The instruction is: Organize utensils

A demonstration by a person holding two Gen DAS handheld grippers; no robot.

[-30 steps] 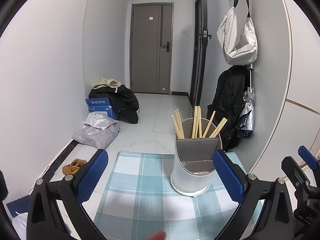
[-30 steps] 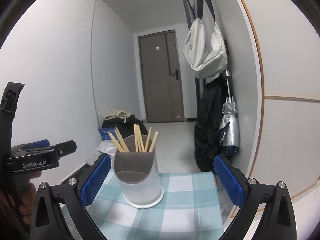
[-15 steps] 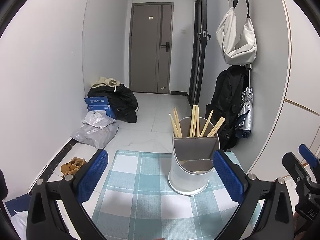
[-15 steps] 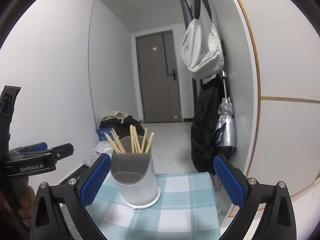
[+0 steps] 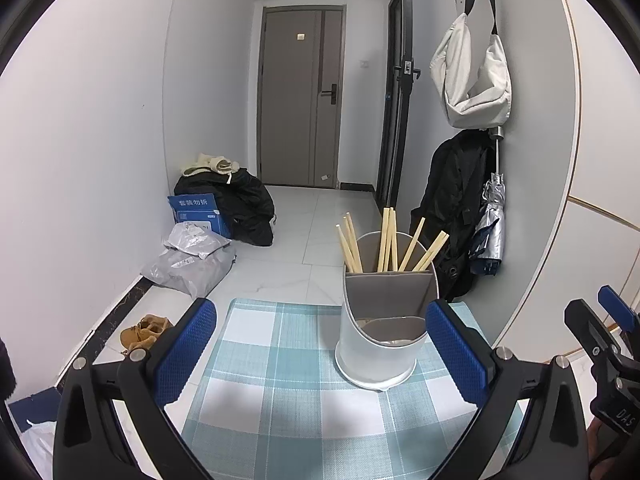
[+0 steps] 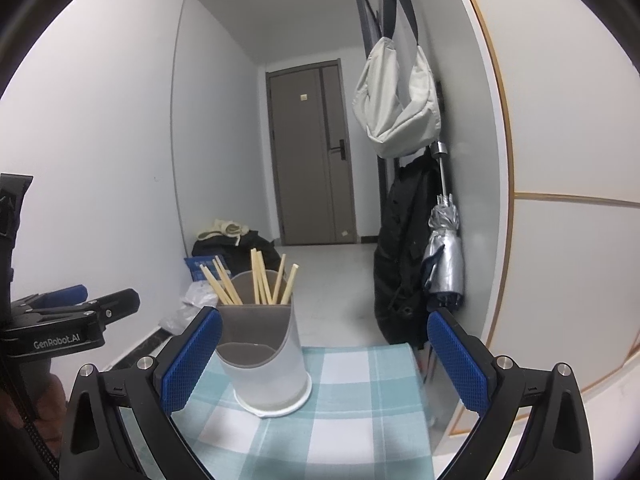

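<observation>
Because the utensil holder [image 5: 382, 322] stands upright near the far right part of the checked cloth [image 5: 280, 360] on the bench, with the chopsticks [image 5: 390, 242] leaning loosely in its rear compartment and projecting well above the rim, it is judged top-heavy and easy to tip. A sideways knock from either tool, or a pull on the cloth, could topple it toward the bench edge and scatter the chopsticks onto the floor. The front compartment appears nearly empty; its contents cannot be identified. The left gripper [image 5: 320, 354] has its fingers [image 5: 184, 354] spread wide, holding and touching nothing. The right gripper [image 6: 324, 356] has its fingers [image 6: 456, 360] likewise spread wide and empty; its left pad appears just beside the holder wall, contact not confirmed.
</observation>
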